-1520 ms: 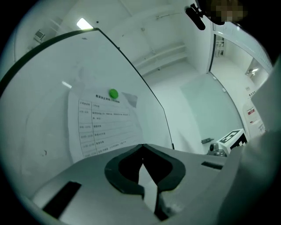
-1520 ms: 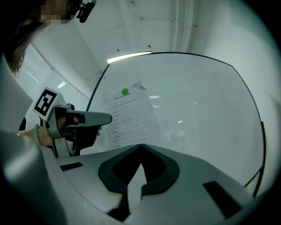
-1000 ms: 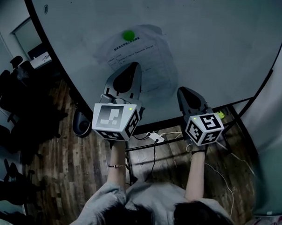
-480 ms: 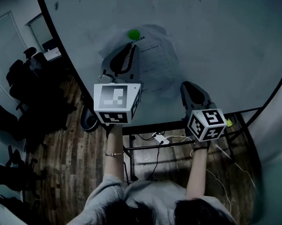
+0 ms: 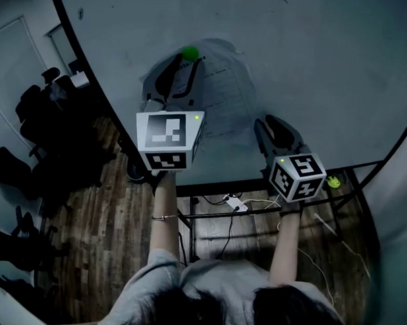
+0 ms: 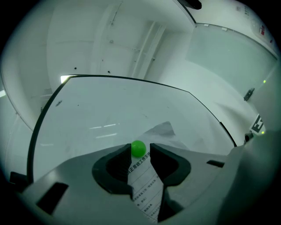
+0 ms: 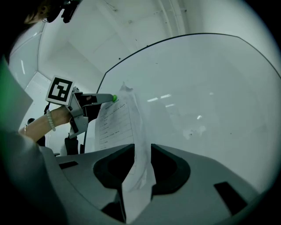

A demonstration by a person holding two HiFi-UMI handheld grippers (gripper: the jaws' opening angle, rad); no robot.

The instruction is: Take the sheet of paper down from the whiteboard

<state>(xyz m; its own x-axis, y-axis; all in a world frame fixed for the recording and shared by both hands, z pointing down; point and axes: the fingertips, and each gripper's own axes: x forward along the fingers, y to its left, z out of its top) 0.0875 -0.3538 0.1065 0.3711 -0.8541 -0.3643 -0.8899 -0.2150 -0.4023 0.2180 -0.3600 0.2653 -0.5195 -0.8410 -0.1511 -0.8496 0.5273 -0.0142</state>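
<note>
A printed sheet (image 5: 227, 92) hangs on the whiteboard (image 5: 309, 55), pinned at its top by a round green magnet (image 5: 190, 53). My left gripper (image 5: 185, 63) points at the sheet's top. Its jaws are opening, and the magnet (image 6: 138, 148) sits between the tips of the left gripper (image 6: 140, 151) with the sheet (image 6: 147, 184) behind. My right gripper (image 5: 269, 125) is at the sheet's lower right corner. The right gripper (image 7: 142, 149) is opening too, and a loose fold of the sheet (image 7: 116, 118) runs through the gap, with neither pad pressing it.
The whiteboard's dark frame (image 5: 92, 86) curves down the left, and its stand rail (image 5: 255, 204) crosses below my hands. A white power strip (image 5: 230, 201) and cables lie on the wooden floor. Dark office chairs (image 5: 37, 111) stand at the left. A small green thing (image 5: 333, 181) sits by the board's lower right.
My left gripper has climbed the sheet to the green magnet and rolled a little. The right gripper has stayed near the sheet's lower corner.
</note>
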